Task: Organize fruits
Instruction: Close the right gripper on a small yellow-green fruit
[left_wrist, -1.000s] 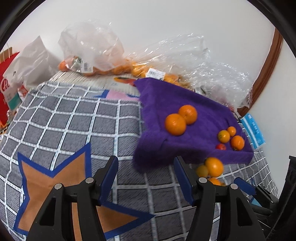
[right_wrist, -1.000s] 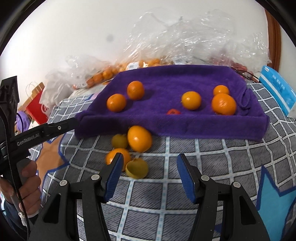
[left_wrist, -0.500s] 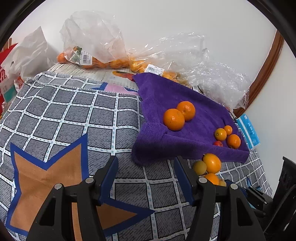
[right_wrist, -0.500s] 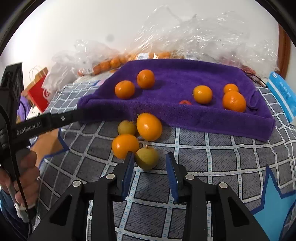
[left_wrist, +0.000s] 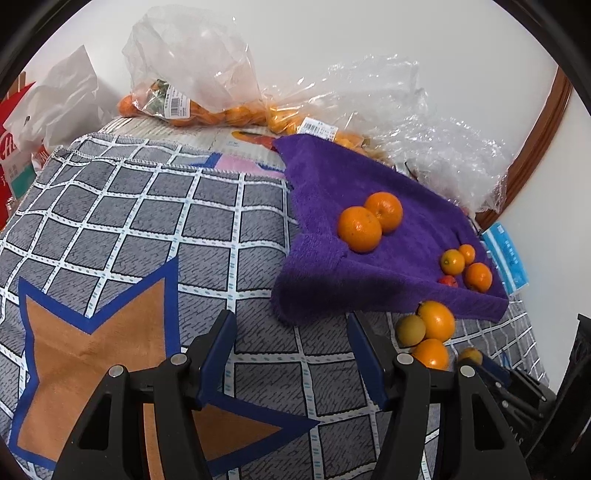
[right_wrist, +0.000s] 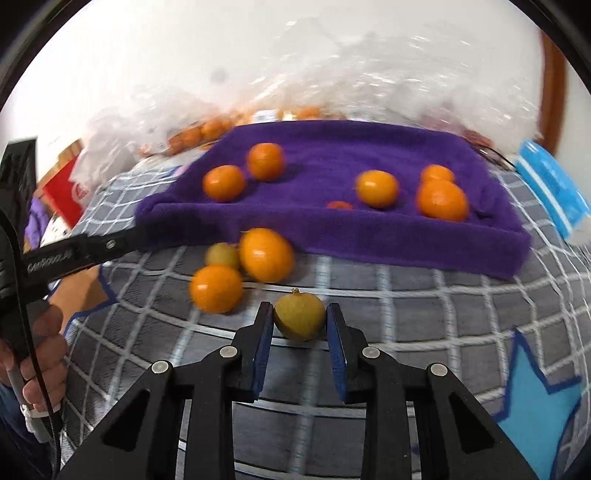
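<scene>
My right gripper (right_wrist: 300, 321) is shut on a small yellow-green fruit (right_wrist: 300, 316), both blue pads pressing its sides just above the checked cloth. Three loose fruits lie ahead of it: an orange (right_wrist: 216, 288), a larger orange (right_wrist: 266, 254) and another greenish fruit (right_wrist: 222, 255). A purple towel (right_wrist: 369, 229) behind them carries several oranges and a small red fruit (right_wrist: 340, 205). My left gripper (left_wrist: 291, 343) stands open over the checked cloth with nothing between its fingers, short of the towel's near corner (left_wrist: 306, 299). The left wrist view shows the held fruit (left_wrist: 470, 356) at the lower right.
Clear plastic bags of oranges (left_wrist: 192, 110) and crumpled plastic (left_wrist: 443, 147) line the wall behind the towel. A red bag (left_wrist: 11, 147) stands at the far left. A blue packet (right_wrist: 550, 184) lies right of the towel. A hand (right_wrist: 40, 354) holds the left gripper's handle.
My right gripper moved forward and its jaws closed on the yellow-green fruit, which now sits off the cloth between the pads. The left gripper stayed open and nearly still.
</scene>
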